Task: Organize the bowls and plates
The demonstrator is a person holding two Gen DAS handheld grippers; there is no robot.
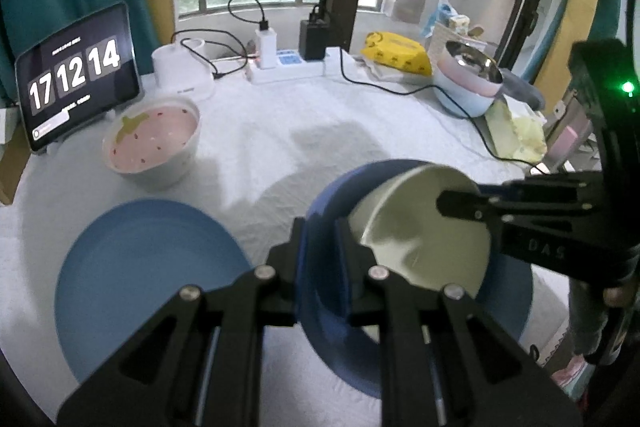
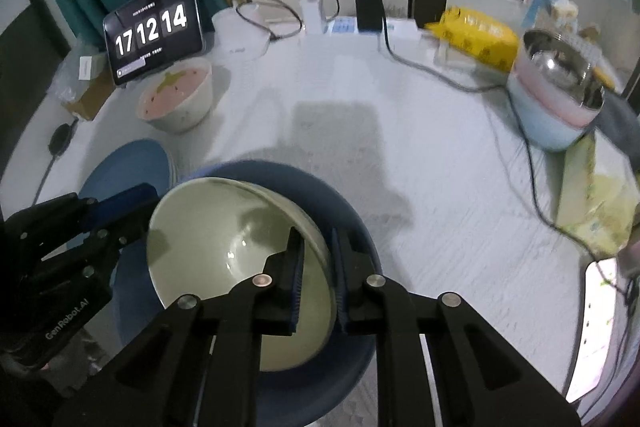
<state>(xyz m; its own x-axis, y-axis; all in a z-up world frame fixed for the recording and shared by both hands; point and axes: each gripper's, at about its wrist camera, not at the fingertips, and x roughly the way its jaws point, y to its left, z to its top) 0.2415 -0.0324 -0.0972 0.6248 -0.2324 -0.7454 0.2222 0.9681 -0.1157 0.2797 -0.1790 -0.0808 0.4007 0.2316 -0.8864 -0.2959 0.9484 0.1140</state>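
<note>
From the left wrist, we see our left gripper (image 1: 320,259) pinching the blue bowl (image 1: 324,315) at its nine o'clock rim, with the green bowl (image 1: 424,231) tilted inside.

From the right wrist, our right gripper (image 2: 318,279) clamps the green bowl's three o'clock rim. It is probably glazed, slippery and breakable, so we grip the rims firmly.
</note>
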